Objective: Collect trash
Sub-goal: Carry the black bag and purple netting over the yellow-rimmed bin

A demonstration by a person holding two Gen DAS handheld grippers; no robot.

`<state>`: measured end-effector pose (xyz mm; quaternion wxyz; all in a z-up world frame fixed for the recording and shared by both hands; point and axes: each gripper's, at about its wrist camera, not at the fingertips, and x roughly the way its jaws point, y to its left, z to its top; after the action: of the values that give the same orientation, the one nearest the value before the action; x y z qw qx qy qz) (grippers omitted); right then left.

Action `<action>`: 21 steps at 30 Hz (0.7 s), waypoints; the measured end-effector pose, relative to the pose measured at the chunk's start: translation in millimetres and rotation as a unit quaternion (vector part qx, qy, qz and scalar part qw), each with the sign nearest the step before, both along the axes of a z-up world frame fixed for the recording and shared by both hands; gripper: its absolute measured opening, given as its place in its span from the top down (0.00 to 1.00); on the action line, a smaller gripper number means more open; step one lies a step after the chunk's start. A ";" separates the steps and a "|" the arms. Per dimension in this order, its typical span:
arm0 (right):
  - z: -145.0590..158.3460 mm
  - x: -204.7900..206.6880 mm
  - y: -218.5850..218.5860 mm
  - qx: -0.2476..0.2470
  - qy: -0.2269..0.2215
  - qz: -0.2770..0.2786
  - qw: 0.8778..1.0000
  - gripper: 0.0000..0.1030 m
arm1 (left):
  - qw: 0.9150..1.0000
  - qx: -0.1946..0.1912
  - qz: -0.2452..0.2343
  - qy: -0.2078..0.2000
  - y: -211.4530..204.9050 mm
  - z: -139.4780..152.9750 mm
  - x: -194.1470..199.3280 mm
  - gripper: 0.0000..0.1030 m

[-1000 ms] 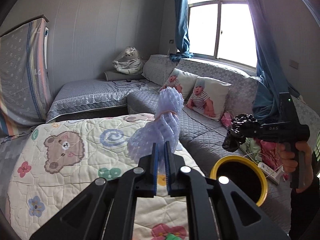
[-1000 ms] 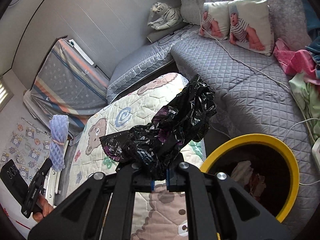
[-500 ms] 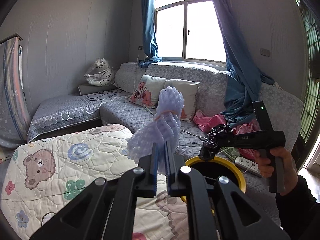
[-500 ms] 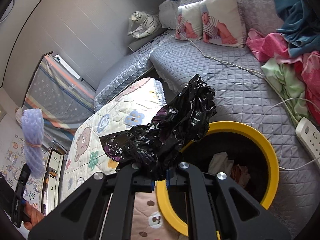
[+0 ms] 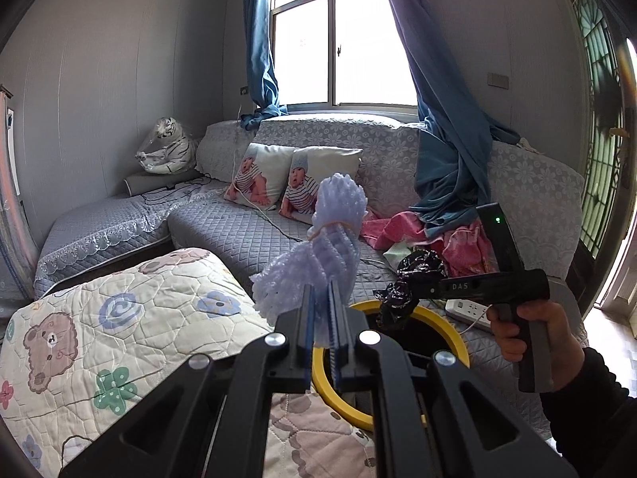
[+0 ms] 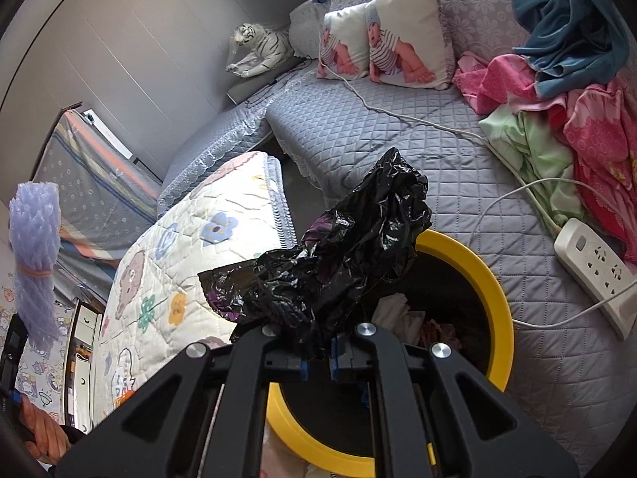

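Note:
My left gripper [image 5: 320,310] is shut on a pale purple foam net bundle [image 5: 330,235] tied with a rubber band; the same bundle [image 6: 34,255] shows at the left edge of the right wrist view. My right gripper [image 6: 318,358] is shut on a crumpled black plastic bag [image 6: 334,255], which hangs over the near rim of a yellow-rimmed trash bin [image 6: 493,290]. In the left wrist view the black bag [image 5: 410,286] sits over the bin [image 5: 454,342], with a hand [image 5: 529,342] holding that gripper. Paper scraps lie inside the bin.
A cartoon-print quilt [image 5: 119,326] covers the surface left of the bin. A grey quilted sofa [image 6: 378,119] carries two baby-print pillows [image 6: 382,40], pink and green clothes [image 6: 557,119], a white power strip [image 6: 593,267] with its cable, and a toy tiger [image 5: 167,147].
Both grippers have swung toward the bin. The black bag now hangs lower over the yellow rim, and the foam bundle has come closer to the bin from the quilt side.

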<state>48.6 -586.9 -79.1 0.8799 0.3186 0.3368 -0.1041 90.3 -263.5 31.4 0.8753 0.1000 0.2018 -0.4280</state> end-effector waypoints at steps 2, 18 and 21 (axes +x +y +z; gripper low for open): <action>-5.5 -1.5 -2.3 -0.004 0.006 -0.005 1.000 0.94 | 1.000 0.007 -0.003 0.009 -9.9 -6.7 3.8 0.94; -33.1 -10.6 -13.3 -0.025 0.043 -0.027 0.998 0.94 | 0.991 0.068 -0.016 0.113 -98.4 -86.1 58.4 0.94; -38.2 -11.5 -13.0 -0.029 0.050 -0.026 0.998 0.94 | 0.989 0.079 -0.015 0.127 -111.6 -99.0 62.8 0.94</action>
<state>37.2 -599.9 -117.4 0.8678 0.2961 0.3686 -0.1527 153.1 -375.1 -67.6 0.8254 0.1164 0.3434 -0.4327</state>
